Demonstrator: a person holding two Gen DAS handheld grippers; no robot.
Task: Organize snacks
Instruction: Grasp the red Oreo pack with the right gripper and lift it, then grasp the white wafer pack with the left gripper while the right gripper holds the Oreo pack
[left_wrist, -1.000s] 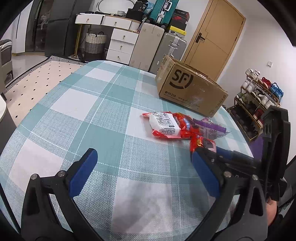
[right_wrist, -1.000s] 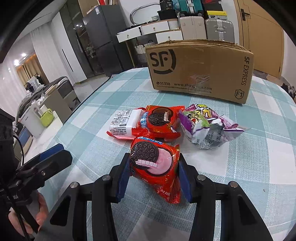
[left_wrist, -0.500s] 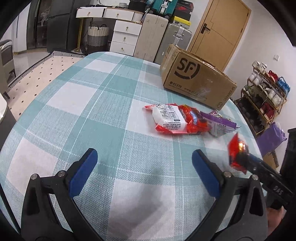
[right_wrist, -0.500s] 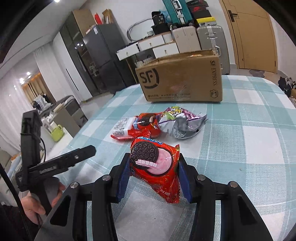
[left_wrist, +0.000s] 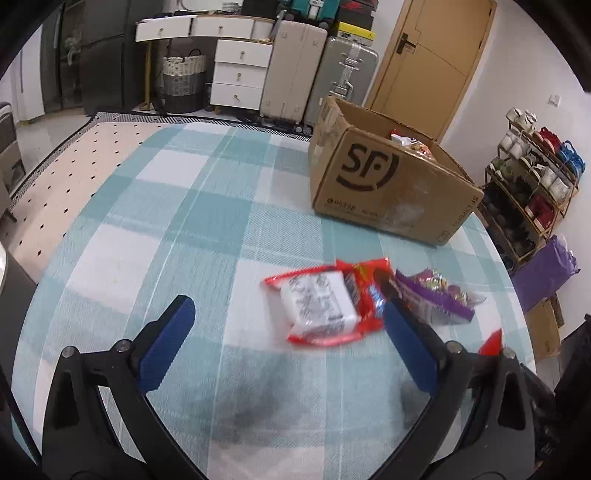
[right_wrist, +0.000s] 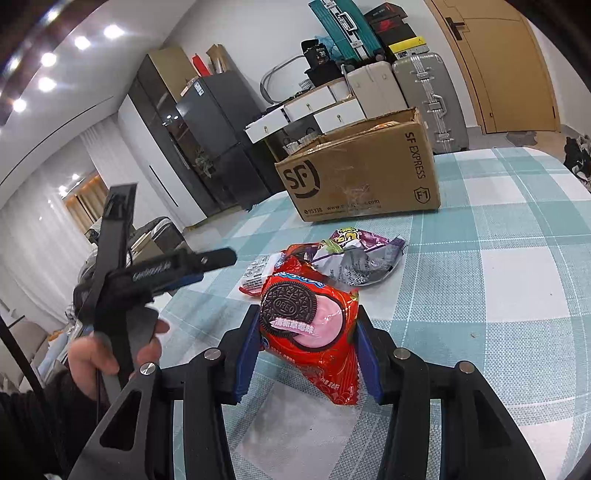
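Note:
My right gripper (right_wrist: 309, 325) is shut on a red Oreo packet (right_wrist: 314, 354), held off the checked table (right_wrist: 517, 280). A corner of that packet (left_wrist: 491, 343) shows at the right of the left wrist view. On the cloth lie a red packet with a white label (left_wrist: 321, 306) and, touching it, a purple packet (left_wrist: 436, 299). My left gripper (left_wrist: 288, 308) is open wide, and the labelled packet shows in the gap between its blue pads, untouched. An open SF cardboard box (left_wrist: 388, 184) stands behind them with several snacks (left_wrist: 410, 142) inside.
A hand (right_wrist: 110, 354) holds the left gripper (right_wrist: 199, 262) at the left of the right wrist view. Past the table's right edge stand a shoe rack (left_wrist: 532, 188) and a purple bag (left_wrist: 546, 273). Suitcases (left_wrist: 317, 77) and white drawers (left_wrist: 240, 70) line the far wall.
My left gripper has moved in toward the two packets on the cloth, still open. My right gripper has lifted and tilted, carrying the Oreo packet away from the others.

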